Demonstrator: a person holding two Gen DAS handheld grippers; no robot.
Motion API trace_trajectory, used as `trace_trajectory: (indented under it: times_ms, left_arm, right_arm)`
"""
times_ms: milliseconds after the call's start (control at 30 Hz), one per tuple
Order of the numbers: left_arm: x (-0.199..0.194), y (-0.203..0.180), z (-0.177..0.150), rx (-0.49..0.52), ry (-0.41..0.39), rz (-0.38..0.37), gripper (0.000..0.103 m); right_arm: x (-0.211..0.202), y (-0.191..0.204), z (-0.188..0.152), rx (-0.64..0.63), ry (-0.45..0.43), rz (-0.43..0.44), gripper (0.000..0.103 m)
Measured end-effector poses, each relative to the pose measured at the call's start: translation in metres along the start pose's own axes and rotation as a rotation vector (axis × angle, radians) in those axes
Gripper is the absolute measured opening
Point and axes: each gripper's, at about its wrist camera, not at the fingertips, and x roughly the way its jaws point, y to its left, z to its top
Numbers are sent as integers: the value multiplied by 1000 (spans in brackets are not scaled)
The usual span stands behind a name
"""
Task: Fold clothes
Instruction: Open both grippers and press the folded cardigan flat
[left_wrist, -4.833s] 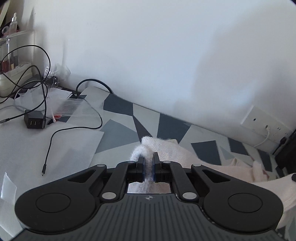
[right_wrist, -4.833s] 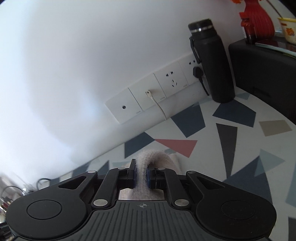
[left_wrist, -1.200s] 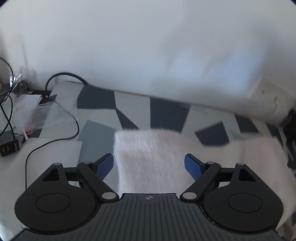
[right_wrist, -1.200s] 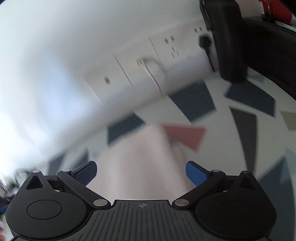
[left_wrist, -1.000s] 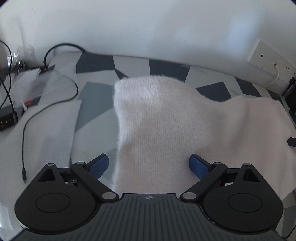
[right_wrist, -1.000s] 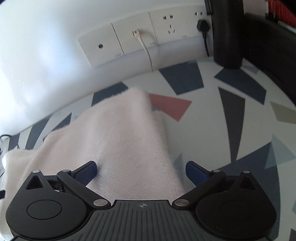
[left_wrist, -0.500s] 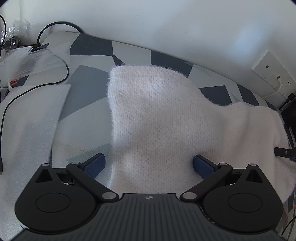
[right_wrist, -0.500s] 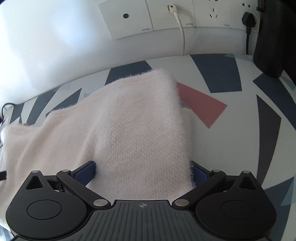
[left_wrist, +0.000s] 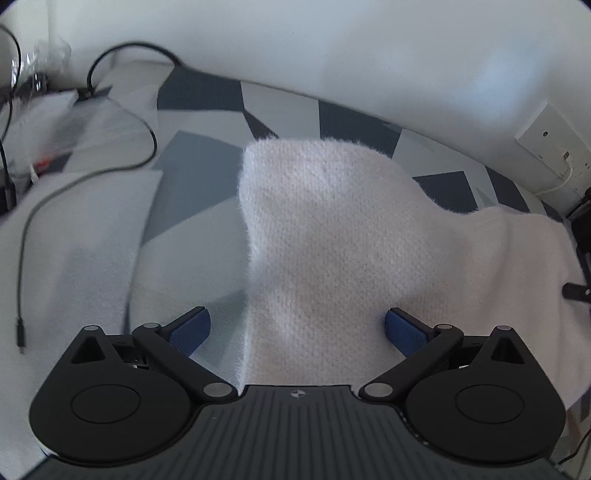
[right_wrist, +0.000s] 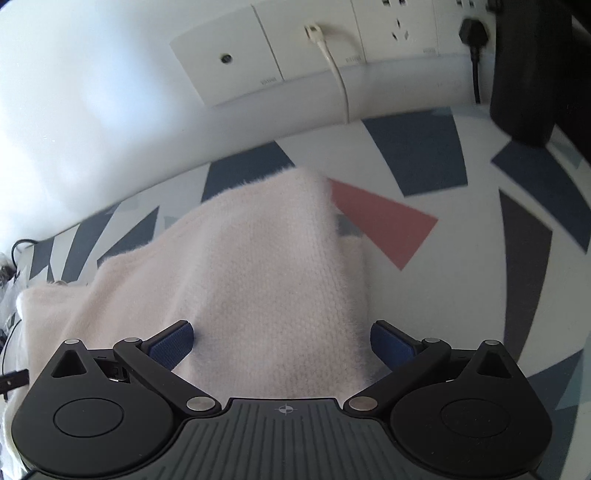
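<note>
A fuzzy pale pink knitted garment (left_wrist: 332, 236) lies spread flat on the patterned table, with one end toward the wall. My left gripper (left_wrist: 297, 328) hovers over its near part, jaws wide open, blue pads on either side of the cloth and gripping nothing. In the right wrist view the same garment (right_wrist: 273, 258) stretches from the wall side down under my right gripper (right_wrist: 282, 341), which is also wide open and holds nothing. The garment's near edge is hidden beneath both gripper bodies.
A black cable (left_wrist: 122, 162) with a loose plug end and a white sheet (left_wrist: 74, 229) lie at the left. Wall sockets (right_wrist: 332, 40) with a white cord and a black plug line the back wall. A dark bottle (right_wrist: 524, 74) stands at the right.
Both grippers were shut on the garment 4.8 s ago, then opened and let it drop flat. Over the last second they drew back and tilted down over the cloth.
</note>
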Motion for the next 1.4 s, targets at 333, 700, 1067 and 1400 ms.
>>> trace_trajectory:
  times_ms: [333,700,1067,1400]
  left_arm:
    - [11,-46,-7,128,63,-128,101]
    - [12,-75,-20,229,101,-35,103]
    - [11,-79,-18,123,40,38,103]
    - [10,-81,-20,134,-2,40,103]
  right_arm:
    - [9,40,-17,-243,35,2,102]
    - [8,47,-17,-279,64,-39,102]
    - [12,52,-19,-251,24,-70,102]
    - [12,52,-22,-257,-14,-72,102]
